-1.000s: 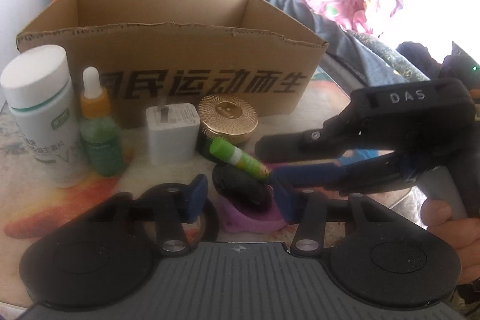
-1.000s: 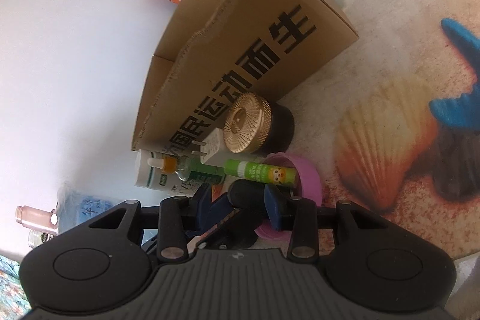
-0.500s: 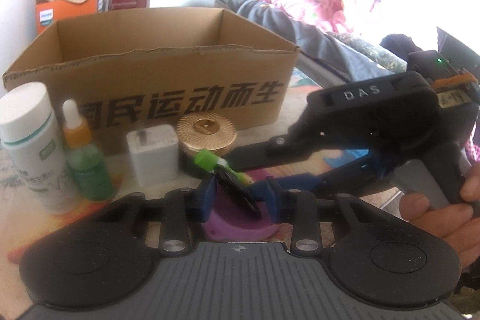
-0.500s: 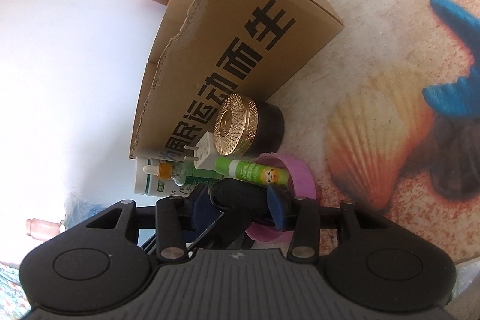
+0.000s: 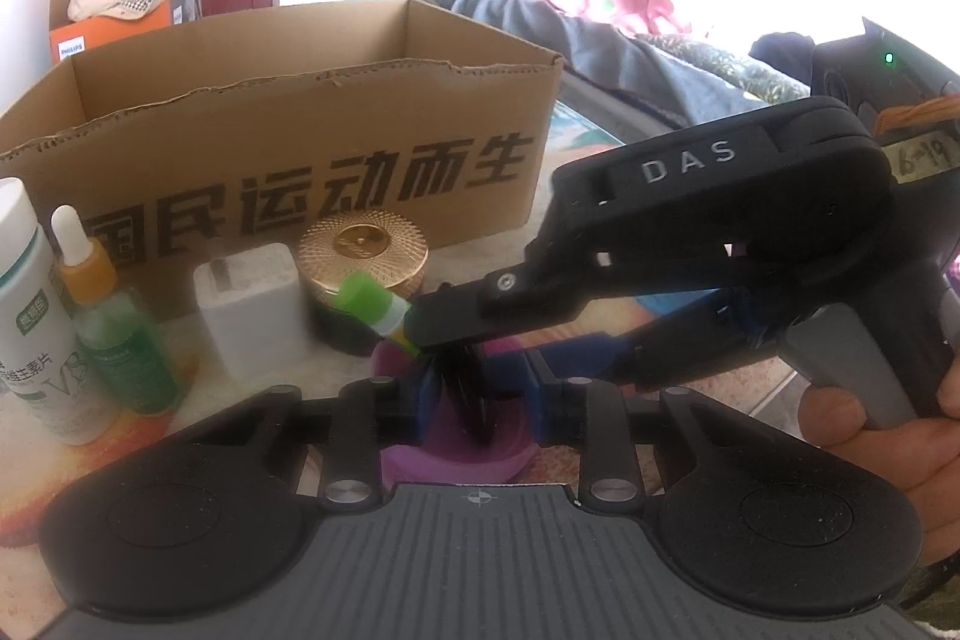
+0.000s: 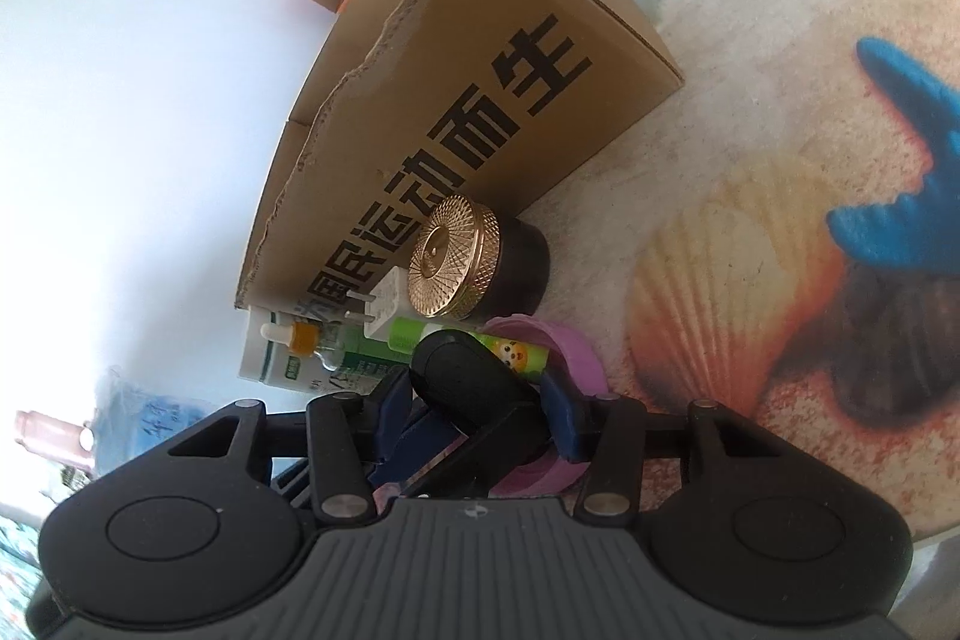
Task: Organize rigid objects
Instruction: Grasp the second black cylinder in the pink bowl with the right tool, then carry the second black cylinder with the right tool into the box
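Now a smooth black oval piece [image 5: 471,394] stands in the purple bowl [image 5: 456,460], between the closing left gripper [image 5: 477,391]; ribbed gold lid [image 5: 363,244] at eleven o'clock.

The right gripper [image 6: 474,400] is opening around it.

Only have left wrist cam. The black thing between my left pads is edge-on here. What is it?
Observer: The right wrist view shows its broad face: a flat black oval plastic piece, fob-like. It sits between the pads of the right gripper, whose jaws are opening.
Operator: Anything on the glue stick label?
Observer: The green glue stick has a cartoon face printed on its label.
Operator: What's the table print right of the box?
Observer: Beside the brown cardboard box, the table cover shows an orange scallop shell and a blue starfish.
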